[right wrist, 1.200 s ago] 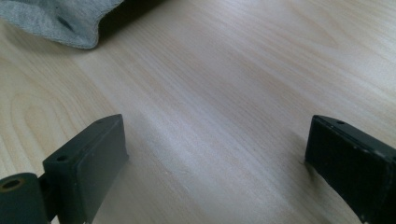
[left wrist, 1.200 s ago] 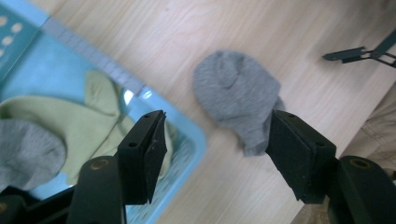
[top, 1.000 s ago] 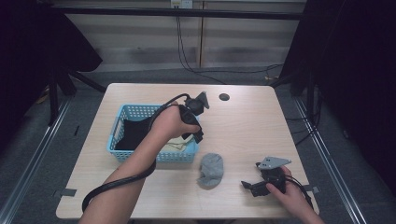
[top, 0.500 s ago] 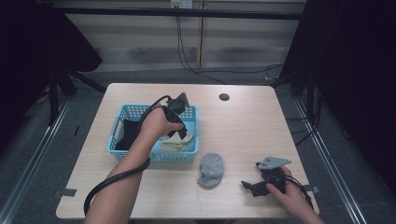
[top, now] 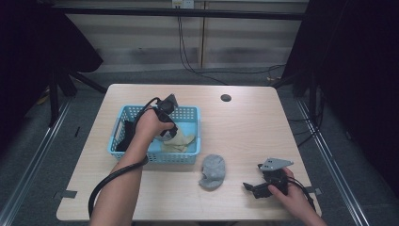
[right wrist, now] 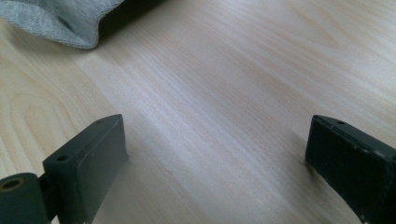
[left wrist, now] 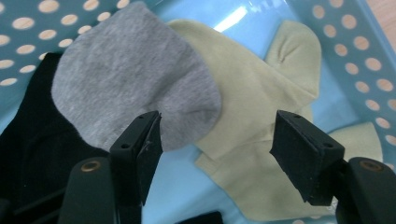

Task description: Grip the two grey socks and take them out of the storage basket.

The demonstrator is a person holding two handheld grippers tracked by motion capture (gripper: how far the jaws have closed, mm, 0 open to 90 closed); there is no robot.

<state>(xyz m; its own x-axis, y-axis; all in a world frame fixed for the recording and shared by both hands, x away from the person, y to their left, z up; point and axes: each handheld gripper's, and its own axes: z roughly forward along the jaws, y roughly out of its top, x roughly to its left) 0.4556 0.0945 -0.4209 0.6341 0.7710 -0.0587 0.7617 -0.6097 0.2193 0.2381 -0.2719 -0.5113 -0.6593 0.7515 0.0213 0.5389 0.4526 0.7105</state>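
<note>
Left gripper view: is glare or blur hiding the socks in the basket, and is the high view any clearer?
Left gripper view: sharp; one bright glare streak on the blue basket floor, off the grey sock and pale green sock. High view: table evenly lit, surroundings dark; the socks there are small, partly behind the left gripper.

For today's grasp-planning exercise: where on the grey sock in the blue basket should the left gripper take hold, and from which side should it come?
Probably the rounded end of the grey sock, from above. That end lies flat and topmost, overlapping the pale yellow sock and a black garment, just ahead of the open left gripper. A top-down pinch avoids the basket walls.
</note>
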